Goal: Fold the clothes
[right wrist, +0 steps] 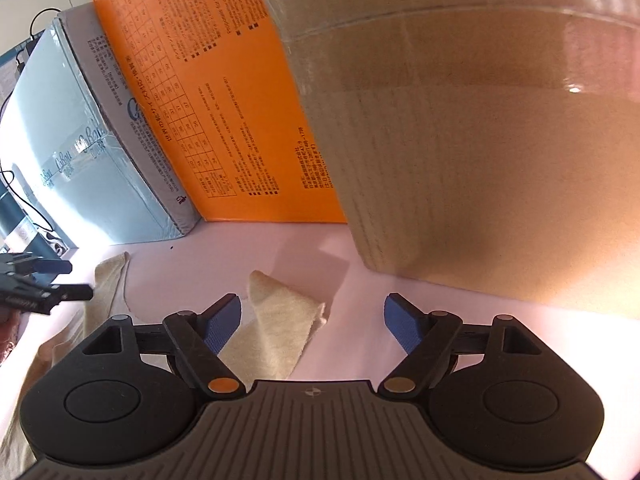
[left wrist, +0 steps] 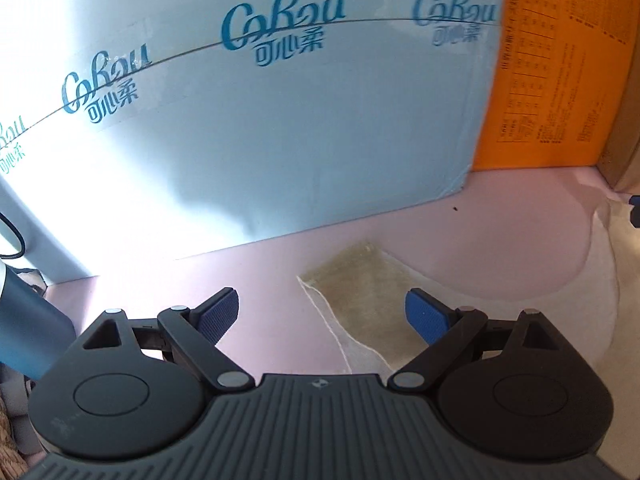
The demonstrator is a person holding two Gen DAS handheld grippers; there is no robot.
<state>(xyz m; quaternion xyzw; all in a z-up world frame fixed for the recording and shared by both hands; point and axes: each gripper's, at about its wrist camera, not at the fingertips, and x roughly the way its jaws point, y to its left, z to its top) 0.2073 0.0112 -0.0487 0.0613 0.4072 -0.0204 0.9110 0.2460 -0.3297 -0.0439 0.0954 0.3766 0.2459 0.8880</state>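
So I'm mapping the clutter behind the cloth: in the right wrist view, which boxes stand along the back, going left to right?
Pale blue box → orange box → brown cardboard box.

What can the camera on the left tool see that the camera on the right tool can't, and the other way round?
Only the left wrist view shows the dark blue bottle at its left edge.

Only the right wrist view shows the big brown cardboard box and the other tool, the left gripper, seen from outside.

Both show the cream garment lying on the pink surface, the pale blue carton, and the orange box. Each view shows its own jaws open, gripping nothing.
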